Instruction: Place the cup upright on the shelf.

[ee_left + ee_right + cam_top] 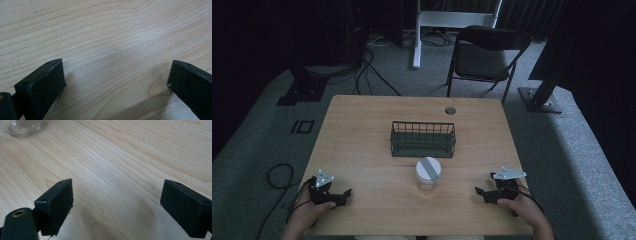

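Because both grippers rest low at the near edge of the surface [362,125], one at each corner, the middle stays free, and there the jar [428,173] stands upright by itself. It is a clear jar with a white lid that carries a grey stripe, and it stands between the two grippers, well apart from each, just in front of the dark wire basket [423,139] without touching it. The basket sits behind the jar with its open side up, so I judge it is placed there to receive the jar.

The left gripper [346,193] is held by the person's left hand, and in the left gripper view its fingers [41,86] are released, spread wide over bare wood with nothing between them. The right gripper [479,192] is the same: its fingers [56,205] stand wide apart and empty, and the glass base of the jar shows at the top left corner of the right gripper view. Both grippers point inward toward the jar, which I read as a ready position before a reach.
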The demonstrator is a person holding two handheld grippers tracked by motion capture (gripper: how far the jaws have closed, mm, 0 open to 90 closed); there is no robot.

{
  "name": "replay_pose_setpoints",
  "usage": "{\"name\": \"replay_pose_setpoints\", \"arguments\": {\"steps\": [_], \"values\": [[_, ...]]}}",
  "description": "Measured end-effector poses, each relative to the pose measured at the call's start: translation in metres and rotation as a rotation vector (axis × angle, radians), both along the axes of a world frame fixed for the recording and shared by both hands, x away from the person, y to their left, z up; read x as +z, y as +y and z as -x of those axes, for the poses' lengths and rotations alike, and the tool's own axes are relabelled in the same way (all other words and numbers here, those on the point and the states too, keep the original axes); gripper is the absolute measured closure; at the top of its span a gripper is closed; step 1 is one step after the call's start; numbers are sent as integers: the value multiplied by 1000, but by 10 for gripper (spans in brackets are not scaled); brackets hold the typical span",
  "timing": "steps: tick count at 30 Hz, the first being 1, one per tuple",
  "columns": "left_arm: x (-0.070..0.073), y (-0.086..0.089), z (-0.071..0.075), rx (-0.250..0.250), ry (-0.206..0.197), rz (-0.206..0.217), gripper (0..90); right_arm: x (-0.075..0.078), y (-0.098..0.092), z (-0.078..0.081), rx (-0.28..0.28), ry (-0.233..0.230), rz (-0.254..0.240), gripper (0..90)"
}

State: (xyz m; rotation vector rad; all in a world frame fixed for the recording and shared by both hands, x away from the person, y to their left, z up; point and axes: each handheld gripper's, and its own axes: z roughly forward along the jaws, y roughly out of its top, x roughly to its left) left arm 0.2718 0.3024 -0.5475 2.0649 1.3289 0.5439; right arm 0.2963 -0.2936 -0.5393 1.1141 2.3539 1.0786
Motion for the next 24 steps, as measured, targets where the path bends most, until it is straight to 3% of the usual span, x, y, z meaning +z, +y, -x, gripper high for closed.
{"name": "replay_pose_setpoints", "arguments": {"steps": [24], "values": [[0, 0, 0, -1, 0, -1, 14, 8, 62, -7, 195, -54, -63, 112]]}}
